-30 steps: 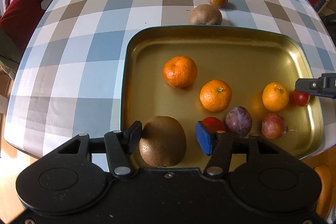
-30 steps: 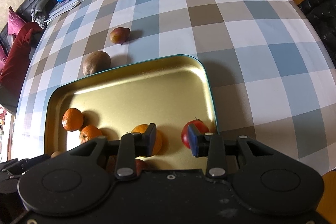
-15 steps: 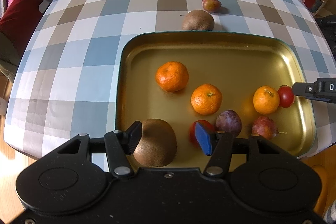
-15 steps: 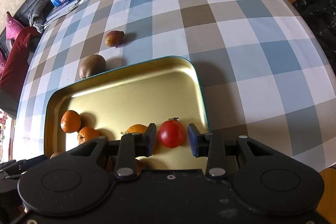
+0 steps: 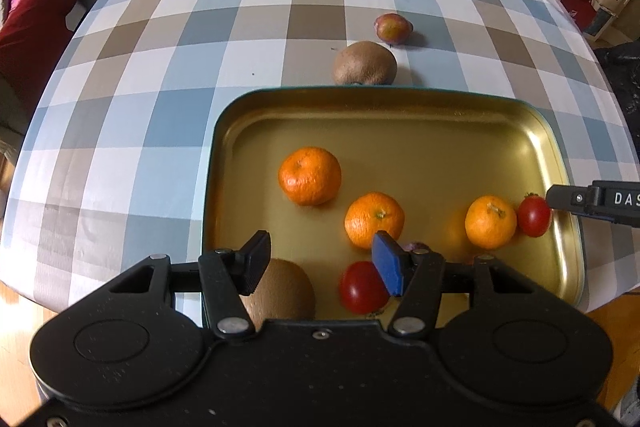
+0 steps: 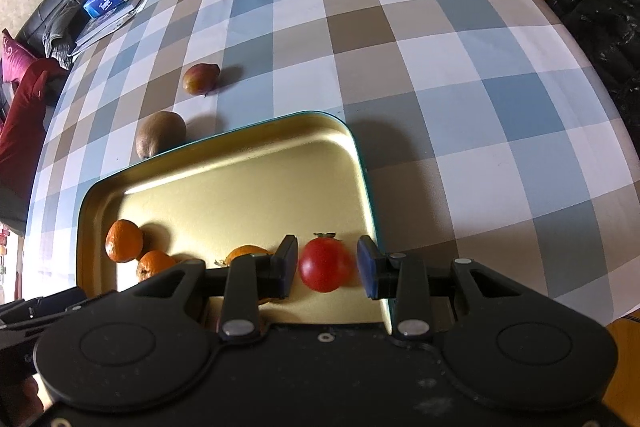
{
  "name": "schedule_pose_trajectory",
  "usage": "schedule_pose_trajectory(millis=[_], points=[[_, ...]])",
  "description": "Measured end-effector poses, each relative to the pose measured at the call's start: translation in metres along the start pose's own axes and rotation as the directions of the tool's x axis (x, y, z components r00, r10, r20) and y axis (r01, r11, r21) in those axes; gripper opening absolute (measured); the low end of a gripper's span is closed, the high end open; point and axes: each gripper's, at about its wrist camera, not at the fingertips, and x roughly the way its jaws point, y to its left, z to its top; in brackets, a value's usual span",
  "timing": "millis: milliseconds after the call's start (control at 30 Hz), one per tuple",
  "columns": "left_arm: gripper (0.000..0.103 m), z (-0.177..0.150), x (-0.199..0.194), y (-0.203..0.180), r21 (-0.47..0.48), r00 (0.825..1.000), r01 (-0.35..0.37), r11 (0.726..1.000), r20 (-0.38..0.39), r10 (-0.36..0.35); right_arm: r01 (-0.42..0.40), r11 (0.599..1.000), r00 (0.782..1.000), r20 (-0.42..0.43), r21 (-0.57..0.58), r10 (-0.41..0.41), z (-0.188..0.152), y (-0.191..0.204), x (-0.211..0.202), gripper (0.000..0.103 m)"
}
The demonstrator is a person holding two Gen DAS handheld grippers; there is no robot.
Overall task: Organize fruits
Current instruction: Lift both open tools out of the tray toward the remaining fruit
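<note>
Checked cloth covers the table (image 6: 440, 47) where my right tongs (image 6: 327, 267) stand open around a tomato (image 6: 326, 265) in the gold tray (image 6: 240, 151); my left tongs (image 5: 320, 265) gape empty above a kiwi (image 5: 280, 295), judged ready for sorting

Both grippers, left gripper (image 5: 320, 265) and right gripper (image 6: 327, 267), are chunky matte-black plastic with round caps, silver screws and blue finger pads (image 5: 387, 269).
</note>
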Motion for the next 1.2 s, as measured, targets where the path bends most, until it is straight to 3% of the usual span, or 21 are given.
schedule_pose_trajectory(millis=[633,1033,1200], points=[[0.062,0.068,0.003,-0.006,-0.002,0.999,-0.028,1.000,0.035,0.028,-0.013,1.000,1.000,-0.005,0.019,0.013,0.048,0.013,0.001,0.036],[0.062,0.112,0.033,-0.026,0.060,0.998,-0.025,0.998,0.064,0.021,0.000,0.999,1.000,-0.022,0.041,0.001,0.071,0.015,0.013,0.036],[0.062,0.120,0.054,-0.032,0.073,0.999,-0.010,0.997,0.033,0.008,0.013,0.999,0.999,-0.034,0.050,-0.011,0.076,0.013,0.019,0.036]])
